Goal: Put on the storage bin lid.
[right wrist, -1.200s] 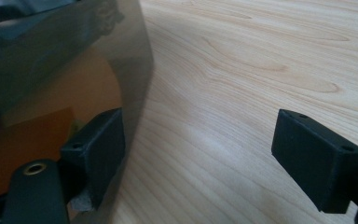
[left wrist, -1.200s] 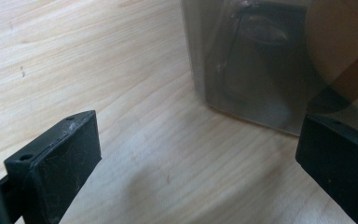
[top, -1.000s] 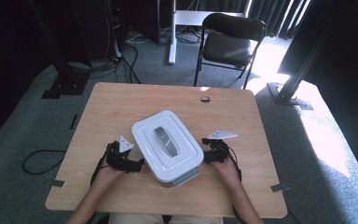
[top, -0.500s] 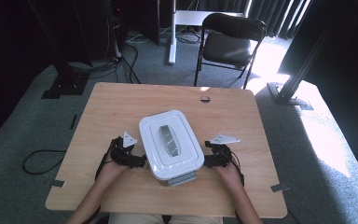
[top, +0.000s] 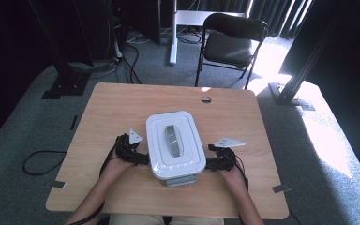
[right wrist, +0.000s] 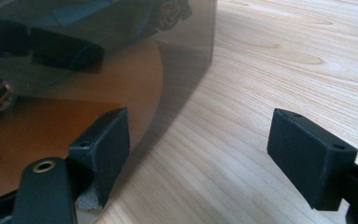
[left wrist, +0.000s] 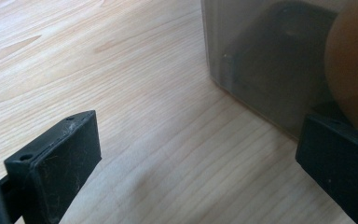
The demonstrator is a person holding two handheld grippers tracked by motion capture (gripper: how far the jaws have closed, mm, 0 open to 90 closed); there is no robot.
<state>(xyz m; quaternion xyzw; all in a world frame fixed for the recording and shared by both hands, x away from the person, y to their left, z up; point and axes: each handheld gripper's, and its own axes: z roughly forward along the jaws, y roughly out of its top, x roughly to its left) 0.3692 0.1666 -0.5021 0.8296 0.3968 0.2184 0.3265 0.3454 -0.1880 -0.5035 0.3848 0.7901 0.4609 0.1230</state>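
A grey plastic box with a white lid (top: 173,143) stands on the wooden table (top: 122,108), near the front. My left gripper (top: 142,158) is against the box's left side and my right gripper (top: 210,163) against its right side, each held by a hand. In the left gripper view the left gripper (left wrist: 200,140) is open over bare wood, its right jaw at the box wall (left wrist: 261,70). In the right gripper view the right gripper (right wrist: 200,130) is open, its left jaw in front of the translucent box wall (right wrist: 182,51). Dark and orange-brown shapes show through the walls.
A black folding chair (top: 232,44) stands beyond the table's far edge, beside a white desk leg (top: 172,33). A small cable hole (top: 206,99) sits near the table's far edge. Tape strips (top: 281,188) mark the front corners.
The box has turned a little and now sits straighter, slightly farther from the front edge. The left hand has shifted toward the box; the right hand stayed at its side.
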